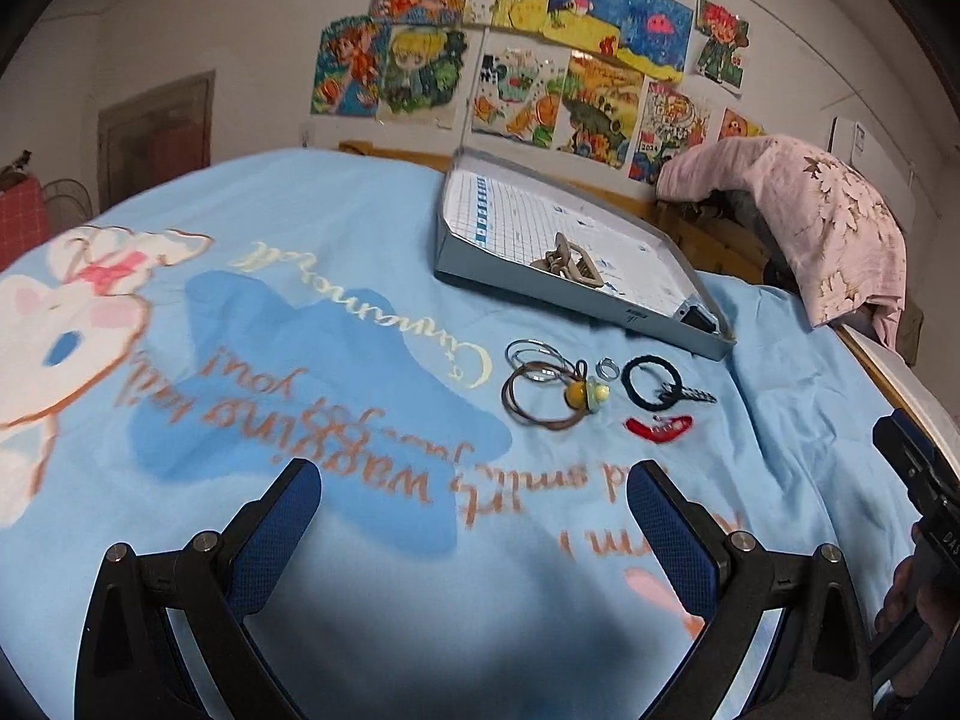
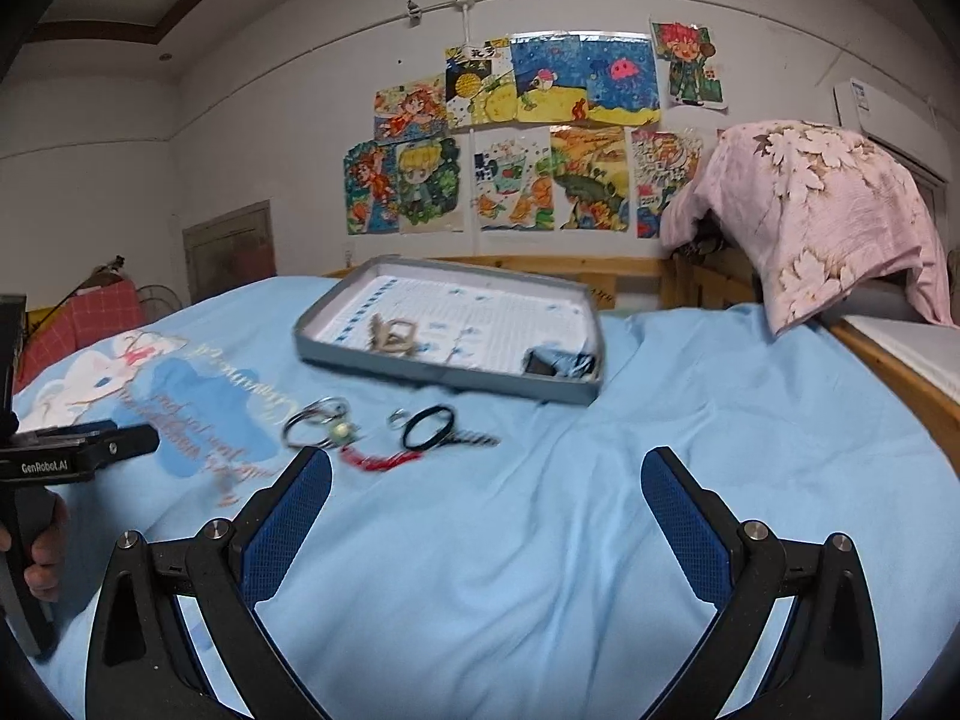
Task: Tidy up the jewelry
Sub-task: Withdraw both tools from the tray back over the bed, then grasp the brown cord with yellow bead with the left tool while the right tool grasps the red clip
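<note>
Jewelry lies loose on the blue bedsheet [image 1: 372, 276] ahead of my left gripper [image 1: 474, 498]: silver hoops [image 1: 531, 360], a brown bangle [image 1: 540, 405], a small ring [image 1: 606, 369], a black hair tie [image 1: 651, 383], a red clip [image 1: 659, 427]. Beyond them sits the grey tray [image 1: 528, 288], holding a beige claw clip [image 1: 567, 263]. Left jaws spread wide, empty. My right gripper [image 2: 486, 480], likewise wide and empty, has the pile ahead to its left.

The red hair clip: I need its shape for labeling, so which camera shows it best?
Left wrist view: the red hair clip lies sharp and unobstructed on the blue bedsheet. The right wrist view shows it blurred and smaller.
</note>
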`<state>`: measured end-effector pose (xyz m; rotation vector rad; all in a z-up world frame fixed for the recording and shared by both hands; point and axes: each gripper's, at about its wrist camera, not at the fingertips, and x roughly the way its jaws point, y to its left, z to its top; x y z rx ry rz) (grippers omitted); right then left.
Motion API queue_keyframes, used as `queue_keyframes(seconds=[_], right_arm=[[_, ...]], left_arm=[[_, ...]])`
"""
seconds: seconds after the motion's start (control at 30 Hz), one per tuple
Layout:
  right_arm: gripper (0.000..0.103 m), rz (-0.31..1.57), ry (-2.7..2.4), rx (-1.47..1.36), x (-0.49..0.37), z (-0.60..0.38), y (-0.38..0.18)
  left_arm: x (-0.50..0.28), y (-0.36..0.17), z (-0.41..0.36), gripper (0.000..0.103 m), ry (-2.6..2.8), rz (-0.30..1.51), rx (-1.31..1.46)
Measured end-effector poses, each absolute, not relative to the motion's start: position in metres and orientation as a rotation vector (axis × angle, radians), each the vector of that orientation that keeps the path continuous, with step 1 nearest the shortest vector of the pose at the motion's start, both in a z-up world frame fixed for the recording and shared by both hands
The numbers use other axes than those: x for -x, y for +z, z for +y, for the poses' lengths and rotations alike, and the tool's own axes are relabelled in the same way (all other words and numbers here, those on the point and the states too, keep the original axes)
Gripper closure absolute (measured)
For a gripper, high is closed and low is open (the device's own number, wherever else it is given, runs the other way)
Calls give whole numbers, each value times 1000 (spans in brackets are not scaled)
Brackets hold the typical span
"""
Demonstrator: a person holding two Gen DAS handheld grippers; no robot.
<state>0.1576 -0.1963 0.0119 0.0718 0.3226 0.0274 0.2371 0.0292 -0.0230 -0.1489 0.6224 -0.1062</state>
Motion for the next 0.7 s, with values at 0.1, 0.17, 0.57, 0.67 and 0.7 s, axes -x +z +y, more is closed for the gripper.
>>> queue_keyframes(seconds=[0.1,0.17,0.57,0.67,0.7], right_arm=[[2,332,14,-73,-181,-203,9],[2,349,15,-98,-196,-207,4],[34,460,235,-132,-265,-178,-21],[34,503,301,-111,-276,-167,-31],[34,523,323,-107,-280,-163,-35]], left_arm=[[-264,-31,25,24,-151,670,158],[-282,-38,22,36,-168,705,152],[-339,-55,4,60,-262,744,140],[-347,-68,6,60,-261,777,157],[-346,-72,6,60,-259,780,157]])
